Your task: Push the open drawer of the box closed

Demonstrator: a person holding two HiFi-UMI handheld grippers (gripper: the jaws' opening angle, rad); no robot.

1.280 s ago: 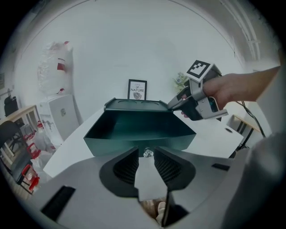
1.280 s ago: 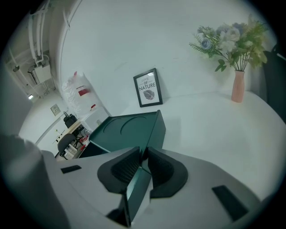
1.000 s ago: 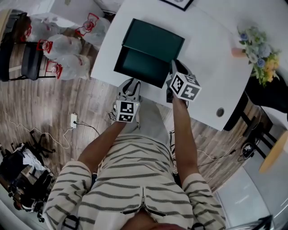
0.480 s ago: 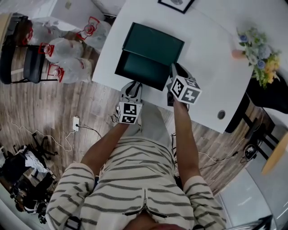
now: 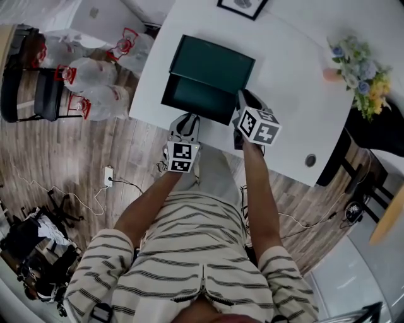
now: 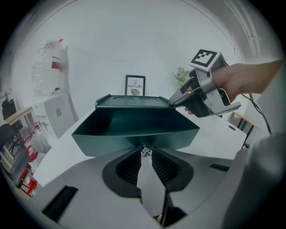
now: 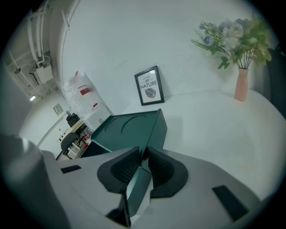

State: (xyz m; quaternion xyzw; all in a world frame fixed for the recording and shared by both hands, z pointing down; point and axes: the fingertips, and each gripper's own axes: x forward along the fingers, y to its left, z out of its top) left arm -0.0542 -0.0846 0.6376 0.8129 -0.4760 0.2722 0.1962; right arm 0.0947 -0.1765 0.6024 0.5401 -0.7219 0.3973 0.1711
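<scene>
Left fingers (image 6: 128, 168) just closed on the drawer's (image 6: 134, 129) faceted knob (image 6: 145, 151).

Left gripper (image 6: 145, 149) view: jaws just closed in on knob (image 6: 145, 152), too small to make out its shape. Lower front of drawer (image 6: 134, 129) hidden behind gripper body.
Right gripper (image 7: 144, 150) view: corner of box (image 7: 134, 127) sits in jaw gap; pinched or only touching, can't tell.
Head view: knob hidden under left gripper. Framed print (image 5: 242, 5) cut by top edge. Yellow round thing (image 5: 386, 217) cut by right edge, can't ID.
</scene>
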